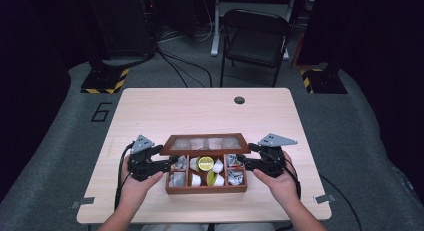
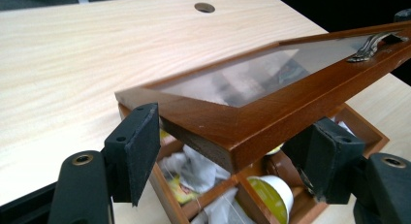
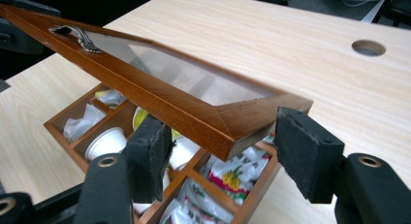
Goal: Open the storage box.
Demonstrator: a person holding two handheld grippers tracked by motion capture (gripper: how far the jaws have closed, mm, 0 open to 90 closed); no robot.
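Observation:
A brown wooden box with several compartments sits near the table's front edge. It holds a yellow-topped pod, white cups and sachets. Its glass-paned lid is tilted up at the front, hinged at the back, with a metal handle on the front rail. My left gripper has the lid's front left corner between its pads, which touch it. My right gripper holds the front right corner the same way.
The light wooden table stretches bare behind the box, with a round cable hole near its far edge. A black folding chair stands beyond the table. Cables trail from both grippers toward the front edge.

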